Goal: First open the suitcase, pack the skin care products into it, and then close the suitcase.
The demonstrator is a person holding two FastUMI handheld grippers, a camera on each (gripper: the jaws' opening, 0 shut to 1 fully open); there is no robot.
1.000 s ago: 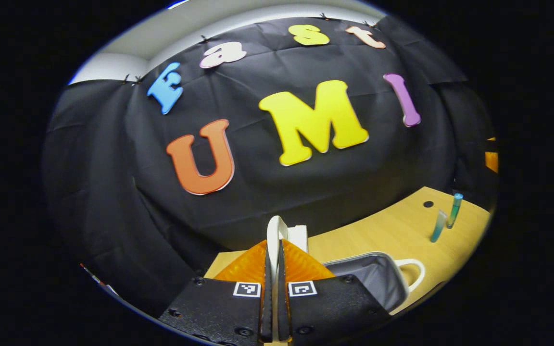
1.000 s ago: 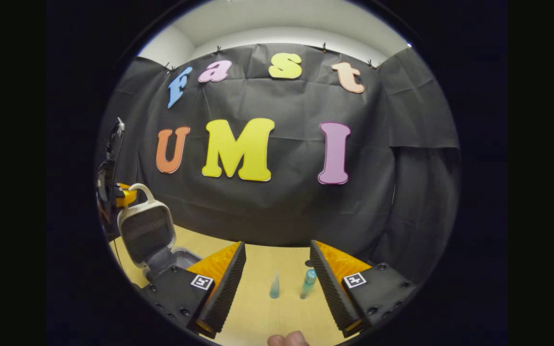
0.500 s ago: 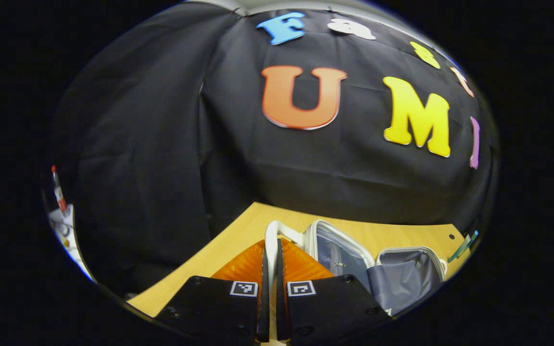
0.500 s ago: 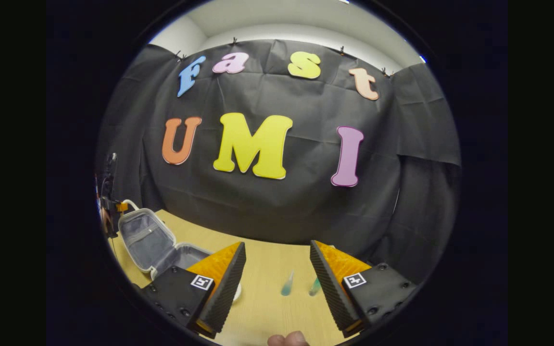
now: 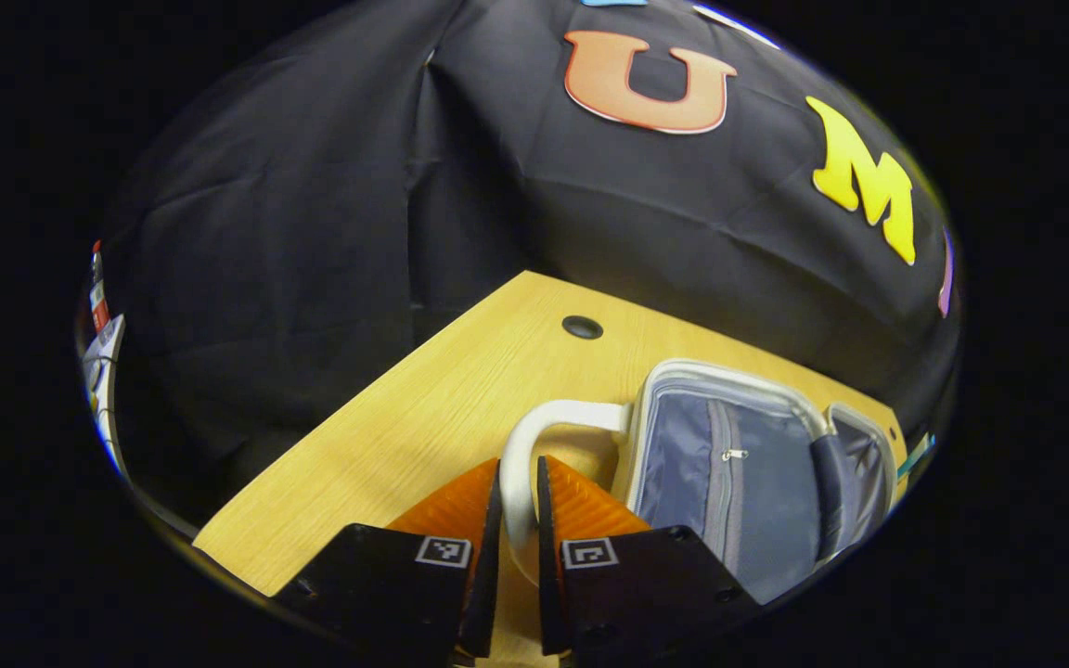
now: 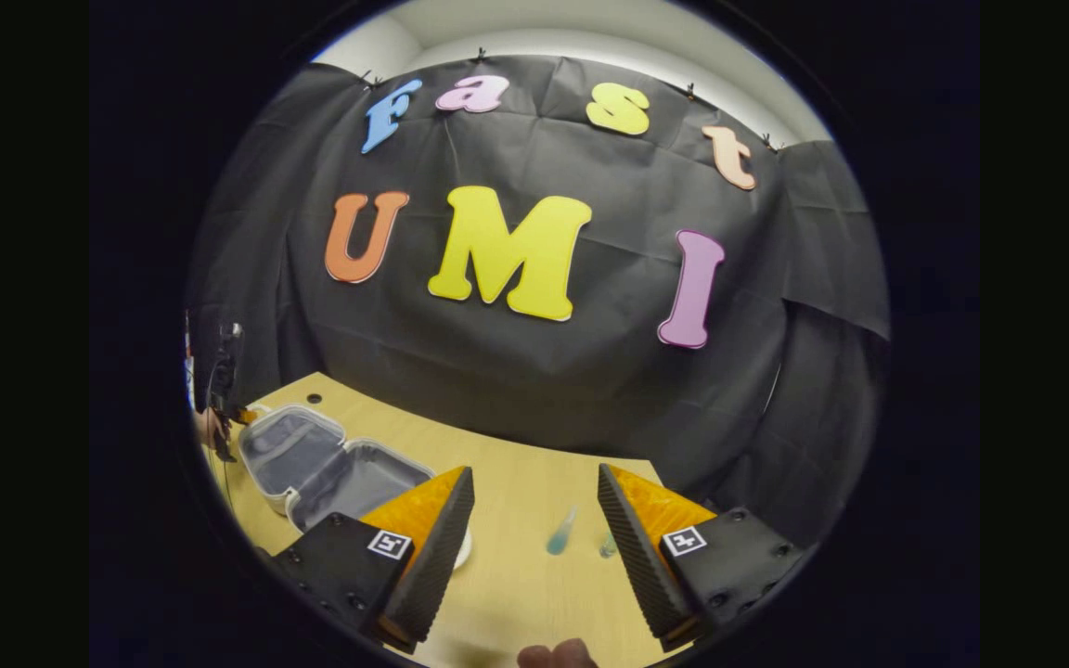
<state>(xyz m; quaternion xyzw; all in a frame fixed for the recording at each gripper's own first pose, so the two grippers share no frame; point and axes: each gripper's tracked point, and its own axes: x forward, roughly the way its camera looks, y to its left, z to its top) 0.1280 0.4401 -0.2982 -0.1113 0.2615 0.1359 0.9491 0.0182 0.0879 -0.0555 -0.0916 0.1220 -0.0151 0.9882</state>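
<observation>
Pale wooden desk (image 5: 423,408), backed by black cloth wall on its far sides; a small dark round hole (image 5: 582,327) sits near the desk's far left corner. On the left part of the desk lies the suitcase (image 6: 335,468), a small white-rimmed case with grey lining, spread fully open, both halves flat on the desk side by side. The lid half (image 5: 729,473) is nearer the left edge; its lining shows a zip with a small metal pull. A white loop handle (image 5: 534,445) sticks out from the lid's outer rim toward the desk's left edge. Left tongs (image 5: 518,557): fingers drawn close with the handle loop between them; whether both fingers actually press on it I cannot tell. In the right gripper view the left tongs and the hand (image 6: 210,429) holding them appear small at the case's far-left side. Right tongs (image 6: 534,543): fingers wide apart, nothing between them, held above the desk's near middle. Beyond their gap, toward the desk's right portion, two small skin care products: a blue-green tube (image 6: 560,533) and just right of it a second blue-green bottle (image 6: 608,545), partly hidden by the right finger. Both well apart from the suitcase. A fingertip (image 6: 558,656) shows at the bottom edge of the right gripper view.
</observation>
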